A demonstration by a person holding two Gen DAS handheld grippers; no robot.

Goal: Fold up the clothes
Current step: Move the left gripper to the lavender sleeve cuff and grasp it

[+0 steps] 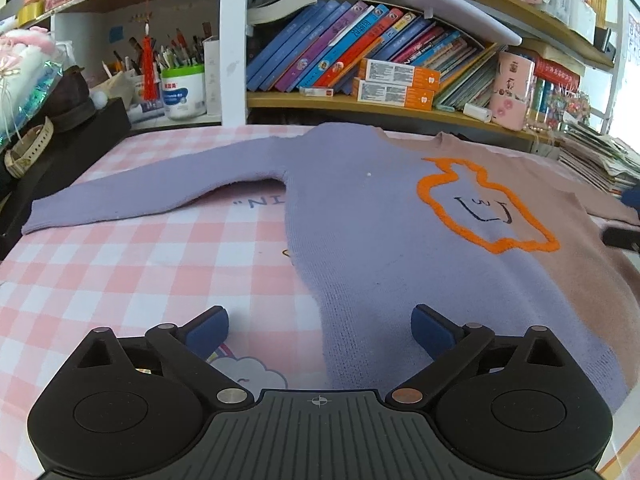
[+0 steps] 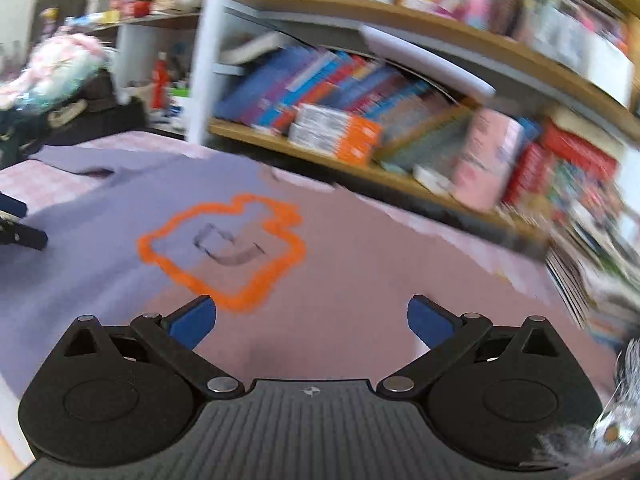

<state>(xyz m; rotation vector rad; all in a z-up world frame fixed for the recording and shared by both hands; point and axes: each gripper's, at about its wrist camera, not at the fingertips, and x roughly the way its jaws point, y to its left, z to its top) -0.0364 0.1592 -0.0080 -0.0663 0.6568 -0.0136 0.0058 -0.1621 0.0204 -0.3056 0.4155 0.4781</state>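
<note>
A knitted sweater [image 1: 360, 216], half lilac and half dusty pink with an orange outline on the chest, lies flat on the pink checked cloth [image 1: 132, 264]. Its lilac sleeve [image 1: 132, 196] stretches out to the left. My left gripper [image 1: 320, 330] hovers open over the lilac hem edge, nothing between its blue pads. In the blurred right wrist view the sweater [image 2: 340, 280] fills the foreground, and my right gripper [image 2: 312, 320] stands open above its pink half, just below the orange outline [image 2: 224, 248]. The left gripper's tip [image 2: 16, 228] shows at that view's left edge.
A bookshelf [image 1: 380, 108] packed with books and boxes runs right behind the table. A black box [image 1: 60, 152] with a hat and watch stands at the back left. Stacked papers [image 1: 600, 160] lie at the far right. The right gripper's tip [image 1: 624, 232] shows at the right edge.
</note>
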